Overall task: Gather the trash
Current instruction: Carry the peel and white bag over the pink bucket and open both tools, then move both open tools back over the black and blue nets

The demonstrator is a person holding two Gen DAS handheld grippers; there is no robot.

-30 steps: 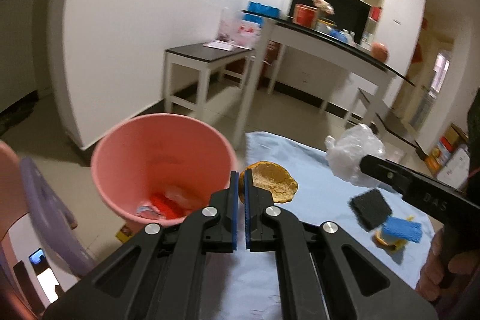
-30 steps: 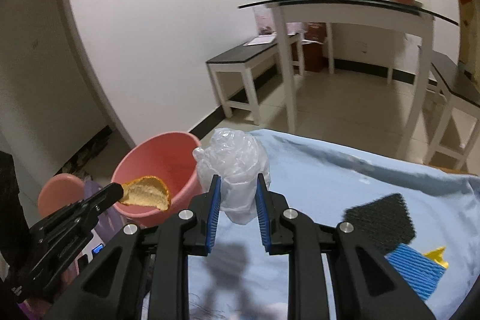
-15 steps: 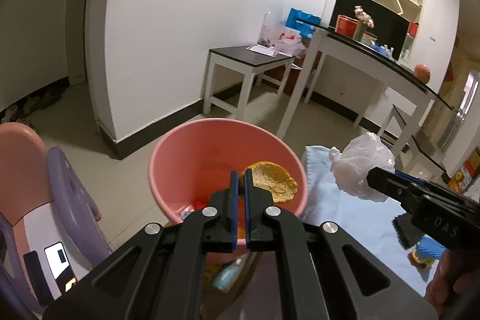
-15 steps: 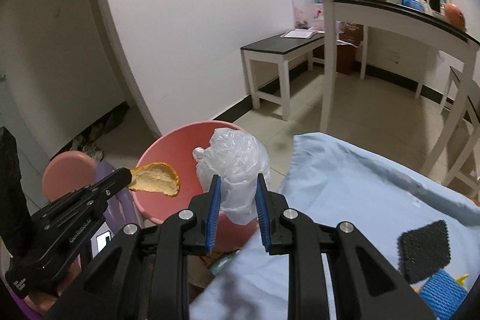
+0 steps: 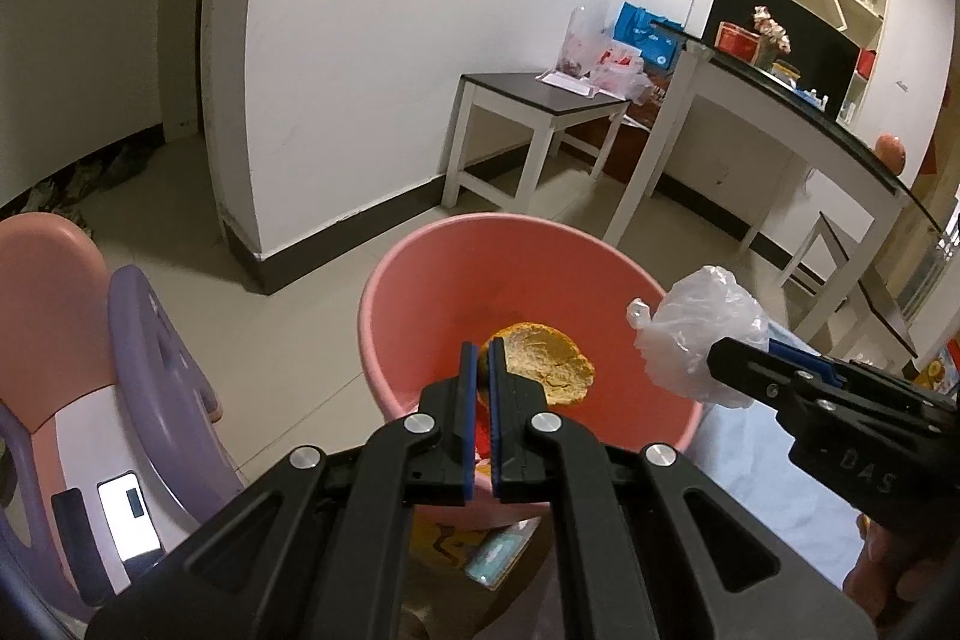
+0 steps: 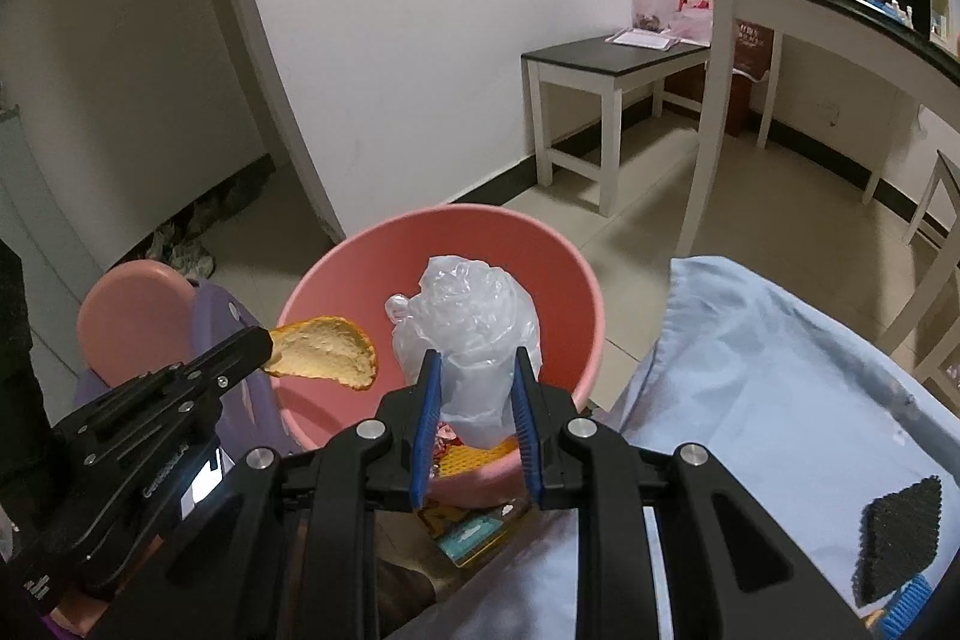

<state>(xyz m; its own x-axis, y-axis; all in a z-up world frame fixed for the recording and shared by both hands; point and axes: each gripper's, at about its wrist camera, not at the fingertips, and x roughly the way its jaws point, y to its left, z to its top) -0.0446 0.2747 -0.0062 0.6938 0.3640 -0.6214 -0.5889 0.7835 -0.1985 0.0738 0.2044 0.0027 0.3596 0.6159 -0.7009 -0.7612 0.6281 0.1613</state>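
Observation:
A pink bucket (image 5: 420,274) stands on the floor beside the table; it also shows in the right wrist view (image 6: 360,256), with wrappers at its bottom. My left gripper (image 5: 480,349) is shut on an orange peel (image 5: 549,361) and holds it over the bucket's mouth; the peel also shows in the right wrist view (image 6: 324,349). My right gripper (image 6: 477,370) is shut on a crumpled clear plastic bag (image 6: 474,322), held above the bucket's near rim. The bag also shows in the left wrist view (image 5: 699,334).
The table with a light blue cloth (image 6: 762,400) is at the right, bearing a black scouring pad (image 6: 897,541) and a blue sponge (image 6: 909,601). A pink and purple child's chair (image 5: 90,358) stands left of the bucket. A small black-topped table (image 5: 540,100) stands by the wall.
Both grippers have moved left from over the table to above the pink bucket, each still holding its piece of trash.

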